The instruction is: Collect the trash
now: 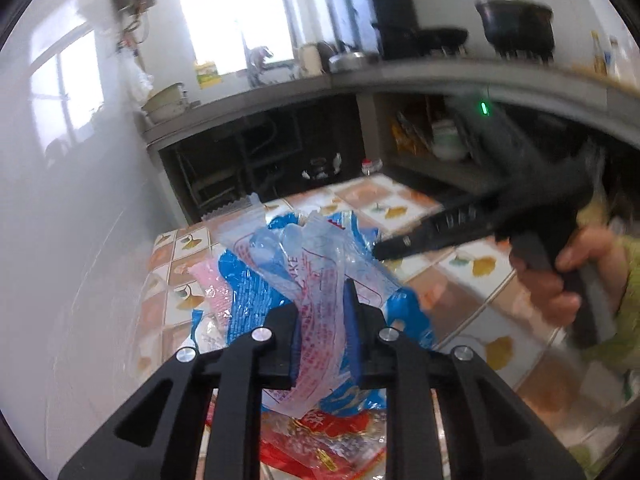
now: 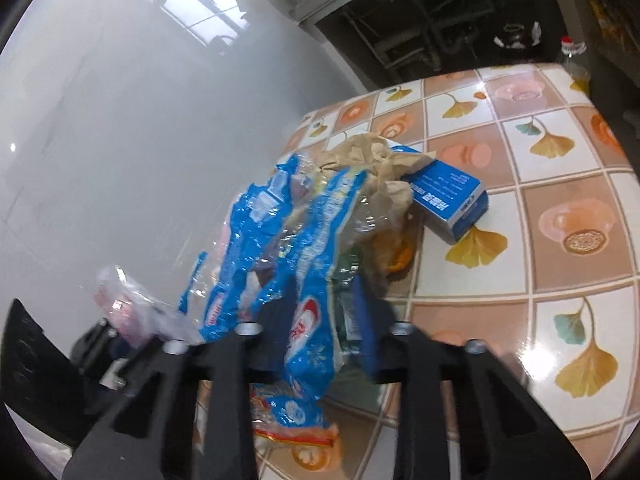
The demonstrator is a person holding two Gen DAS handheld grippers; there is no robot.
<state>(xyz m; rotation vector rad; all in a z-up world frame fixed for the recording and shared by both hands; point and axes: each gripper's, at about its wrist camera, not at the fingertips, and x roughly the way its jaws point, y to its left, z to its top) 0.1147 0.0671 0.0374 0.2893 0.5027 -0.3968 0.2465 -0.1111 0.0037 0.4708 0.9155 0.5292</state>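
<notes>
while both tools grip wrappers at the table's near-left corner, still left lying further ahead: blue box and crumpled brown paper, up and right of the right gripper, well apart from its tips; box long axis running diagonal, upper left to lower right; orange scrap nearer, just beyond the right fingertip

left gripper clamped on a clear wrapper with red print, strip standing up between the pads and fanning out ahead over blue plastic; pink wrapper to its left, red packet below the jaws

right gripper closed on a blue-and-white plastic bag, bag draped from in front of the fingers down past them; seen from the left wrist as a blurred black tool held in a hand, tip touching the blue pile

closer to box and paper: right side, left gripper sitting further off at the pile's left edge

count: 1 blue box, 1 brown paper wad, 1 orange scrap, 1 pink wrapper, 1 red packet, 1 clear red-print wrapper; blue bags probably 1, maybe 2, hard to tell in the crumple

all on the tiled tablecloth
</notes>
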